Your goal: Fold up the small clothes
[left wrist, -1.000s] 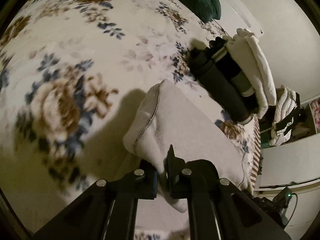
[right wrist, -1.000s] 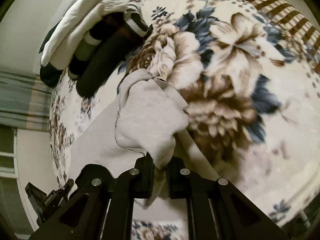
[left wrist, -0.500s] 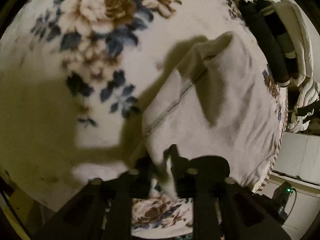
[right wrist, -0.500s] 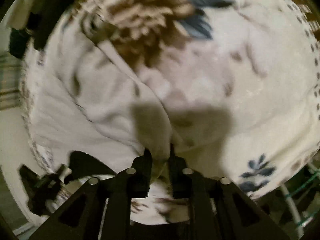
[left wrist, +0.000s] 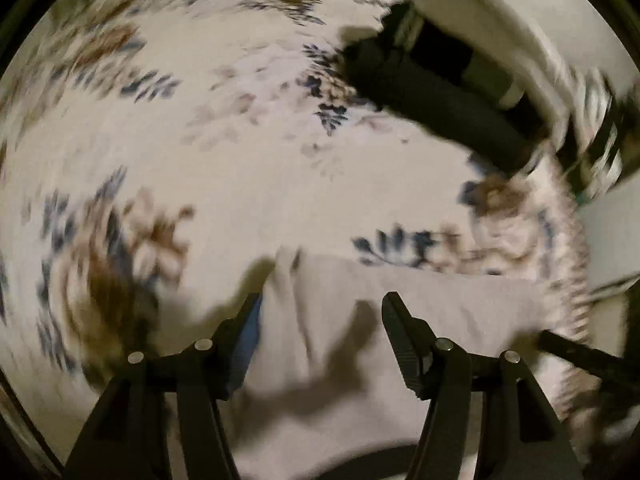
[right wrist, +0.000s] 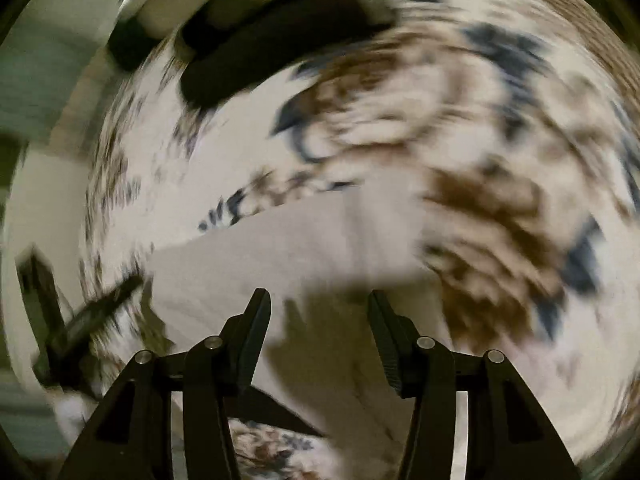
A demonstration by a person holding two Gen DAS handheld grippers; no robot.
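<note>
A pale grey garment (left wrist: 420, 308) lies folded flat on the flowered blanket (left wrist: 224, 152); both views are blurred by motion. My left gripper (left wrist: 320, 308) hangs over the garment's left end, its jaws opening, and the cloth lies below them with nothing pinched. In the right wrist view the same grey garment (right wrist: 288, 248) spreads across the lower middle. My right gripper (right wrist: 318, 304) is above its right part, jaws opening too, with only cloth and shadow beneath. The other gripper (right wrist: 80, 328) shows as a dark shape at the left edge.
A stack of folded black and white clothes (left wrist: 452, 60) lies at the blanket's far right, seen also as folded clothes (right wrist: 272, 36) at the top of the right wrist view. The blanket's striped border (left wrist: 576, 280) and the bed edge run along the right.
Both grippers held the grey cloth pinched before; now both have let go and stand apart. The garment, earlier lifted and draped, now lies flat. Both cameras swung back toward the stack.
</note>
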